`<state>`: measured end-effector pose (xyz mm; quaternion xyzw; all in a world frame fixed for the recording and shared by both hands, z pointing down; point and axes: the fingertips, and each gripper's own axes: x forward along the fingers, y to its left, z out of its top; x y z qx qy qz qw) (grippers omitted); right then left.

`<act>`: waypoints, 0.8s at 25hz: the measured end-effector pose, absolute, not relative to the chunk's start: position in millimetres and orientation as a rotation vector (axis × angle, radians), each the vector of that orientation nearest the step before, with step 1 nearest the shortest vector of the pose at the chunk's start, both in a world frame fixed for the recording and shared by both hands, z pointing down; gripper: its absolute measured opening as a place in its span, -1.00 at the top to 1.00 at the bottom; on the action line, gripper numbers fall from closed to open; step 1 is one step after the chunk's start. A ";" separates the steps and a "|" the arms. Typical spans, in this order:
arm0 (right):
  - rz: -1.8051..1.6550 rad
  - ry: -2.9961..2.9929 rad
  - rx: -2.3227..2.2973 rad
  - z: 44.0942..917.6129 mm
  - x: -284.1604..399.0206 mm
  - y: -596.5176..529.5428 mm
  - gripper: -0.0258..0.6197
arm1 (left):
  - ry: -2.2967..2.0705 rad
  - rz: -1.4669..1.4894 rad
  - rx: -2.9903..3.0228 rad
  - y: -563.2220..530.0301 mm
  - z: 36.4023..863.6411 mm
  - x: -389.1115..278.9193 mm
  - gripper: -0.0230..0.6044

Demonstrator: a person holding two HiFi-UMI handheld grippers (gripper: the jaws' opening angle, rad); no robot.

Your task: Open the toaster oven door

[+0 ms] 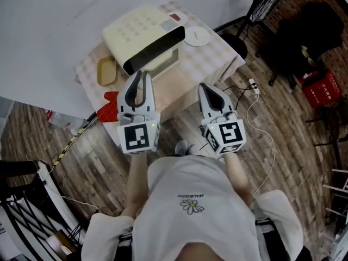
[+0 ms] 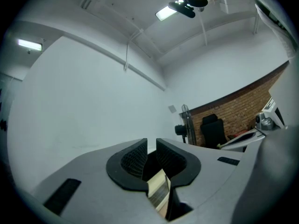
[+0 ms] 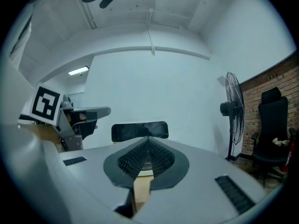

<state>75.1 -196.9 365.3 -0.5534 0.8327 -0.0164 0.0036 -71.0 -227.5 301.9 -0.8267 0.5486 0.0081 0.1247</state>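
A cream toaster oven (image 1: 142, 30) with a dark glass door (image 1: 155, 50) stands on a checked-cloth table (image 1: 215, 56). In the head view my left gripper (image 1: 141, 74) points at the door's front edge, close to its cream handle (image 1: 166, 65); contact is not visible. In the left gripper view its pads (image 2: 135, 157) stand a narrow slit apart with nothing between them. My right gripper (image 1: 204, 87) hovers at the table's near edge, right of the oven, pads (image 3: 148, 157) shut together and empty. The right gripper view shows the dark door (image 3: 140, 131) beyond the jaws.
On the table sit a white plate (image 1: 197, 36) right of the oven and a yellow dish (image 1: 106, 70) left of it. A red item (image 1: 111, 99) hangs at the table's front left. A power strip (image 1: 253, 85), black chair (image 1: 304, 31) and red crate (image 1: 321, 86) stand on the floor.
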 end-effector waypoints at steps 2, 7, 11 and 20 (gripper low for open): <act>-0.055 2.608 -1.730 364.4 75.5 -197.1 0.89 | 1.549 0.024 -2.399 -235.2 277.2 -68.0 0.65; -0.052 2.599 -1.724 360.9 78.3 -196.3 0.89 | 1.343 -0.140 -2.390 -259.4 242.5 -56.2 0.39; -0.050 2.592 -1.721 358.7 80.4 -195.8 0.89 | 1.196 -0.366 -2.388 -283.6 238.8 -46.3 0.23; -0.052 2.571 -1.738 361.6 86.3 -191.9 0.89 | 0.928 -0.914 -2.315 -328.3 288.0 -32.9 0.22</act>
